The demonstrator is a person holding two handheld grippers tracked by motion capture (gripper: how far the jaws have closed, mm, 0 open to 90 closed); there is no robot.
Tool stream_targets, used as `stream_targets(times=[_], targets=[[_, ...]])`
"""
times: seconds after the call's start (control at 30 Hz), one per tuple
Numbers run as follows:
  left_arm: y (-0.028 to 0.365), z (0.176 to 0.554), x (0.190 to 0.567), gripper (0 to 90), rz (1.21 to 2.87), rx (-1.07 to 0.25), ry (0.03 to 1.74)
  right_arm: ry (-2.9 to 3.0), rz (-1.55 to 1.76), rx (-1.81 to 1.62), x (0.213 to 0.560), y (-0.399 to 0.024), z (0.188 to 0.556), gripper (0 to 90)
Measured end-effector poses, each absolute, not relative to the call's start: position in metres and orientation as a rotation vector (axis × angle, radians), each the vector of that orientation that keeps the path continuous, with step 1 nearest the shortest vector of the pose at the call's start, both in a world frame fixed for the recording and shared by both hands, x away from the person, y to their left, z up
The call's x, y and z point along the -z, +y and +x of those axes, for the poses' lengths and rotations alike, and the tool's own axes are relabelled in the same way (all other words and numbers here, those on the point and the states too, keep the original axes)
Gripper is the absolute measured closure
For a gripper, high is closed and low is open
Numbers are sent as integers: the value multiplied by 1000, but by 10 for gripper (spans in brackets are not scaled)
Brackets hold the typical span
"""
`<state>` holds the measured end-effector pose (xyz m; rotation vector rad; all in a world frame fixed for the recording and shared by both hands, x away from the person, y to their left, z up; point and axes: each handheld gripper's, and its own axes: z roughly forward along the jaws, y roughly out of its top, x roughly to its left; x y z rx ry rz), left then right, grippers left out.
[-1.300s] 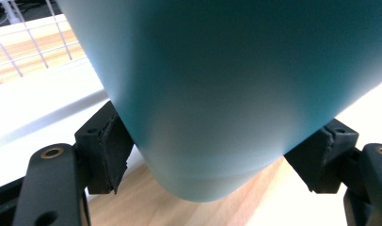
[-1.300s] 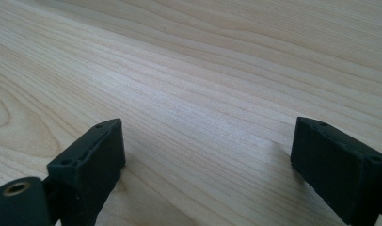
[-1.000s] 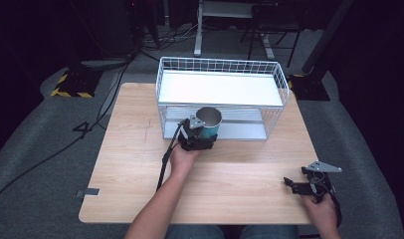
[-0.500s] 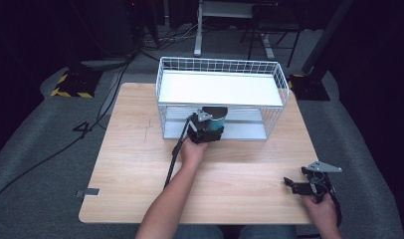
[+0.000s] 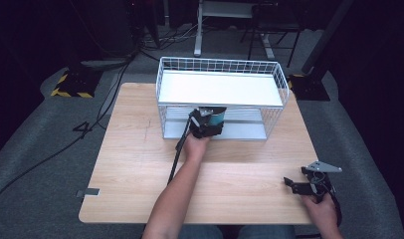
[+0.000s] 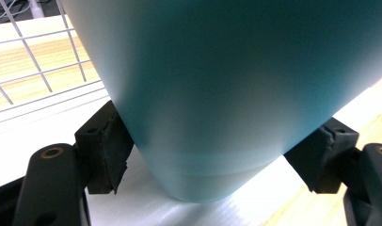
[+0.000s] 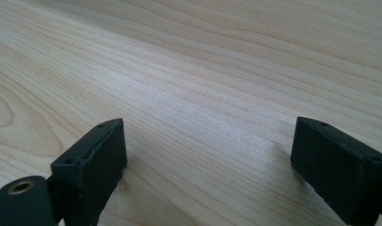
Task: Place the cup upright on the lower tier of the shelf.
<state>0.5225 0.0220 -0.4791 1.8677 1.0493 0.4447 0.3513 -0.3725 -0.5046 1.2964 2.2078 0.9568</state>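
Right now I have a teal cup (image 6: pixel 226 94) clamped in my left gripper (image 5: pixel 206 125), both black jaws pressed against its lower sides. Up close, in the left gripper view, the cup is a smooth, matte teal cone narrowing toward a rounded base, with a faint paler band just above the bottom. Its base sits just over a white ribbed shelf surface (image 6: pixel 52 136); I cannot tell whether it touches. Its rim and inside are cut off at the top of that view.

From the high view, the cup (image 5: pixel 216 117) is at the front opening of the white wire rack (image 5: pixel 222 97), under the rack's upper white shelf, which hides its top. My left hand (image 5: pixel 195 145) covers most of the gripper there.

My right gripper (image 5: pixel 310 180) rests near the table's right front corner, well apart from the rack. Its jaws stand wide apart with nothing between them, only bare wooden table (image 7: pixel 203 84) showing in the right gripper view. My right hand (image 5: pixel 320 211) is partly cut off at the bottom edge.
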Motion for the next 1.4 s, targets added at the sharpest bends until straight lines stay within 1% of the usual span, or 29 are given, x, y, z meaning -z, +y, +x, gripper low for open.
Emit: stream_targets(times=[0.13, 0.3, 0.6, 0.83, 0.87, 0.9, 1.03, 1.07, 1.1, 1.2, 1.3, 1.4], targets=[[19, 525, 484, 240, 1859, -457, 1105, 2208, 1296, -956, 505, -373, 351, 111], [15, 528, 484, 239, 1886, -507, 1095, 2208, 1296, -957, 505, -373, 351, 111], [12, 529, 488, 238, 1887, -521, 1099, 2208, 1296, -956, 505, -373, 351, 111], [12, 529, 492, 233, 1887, -529, 1038, 2208, 1296, -956, 505, -373, 351, 111], [12, 529, 492, 233, 1887, -529, 1038, 2208, 1296, -956, 505, -373, 351, 111], [12, 527, 492, 233, 1875, -543, 1073, 2208, 1296, -956, 505, -373, 351, 111], [14, 530, 494, 182, 1881, -524, 1083, 2208, 1296, -957, 505, -373, 351, 111], [14, 530, 494, 182, 1876, -519, 1093, 2208, 1296, -957, 505, -373, 351, 111], [14, 530, 495, 158, 1869, -525, 1098, 2208, 1296, -957, 505, -373, 351, 111], [15, 530, 494, 139, 1870, -514, 1103, 2208, 1296, -956, 505, -373, 351, 111], [17, 529, 492, 92, 1859, -519, 1111, 2208, 1296, -956, 505, -373, 351, 111], [18, 527, 489, 72, 1847, -509, 1112, 2208, 1296, -956, 505, -373, 351, 111]])
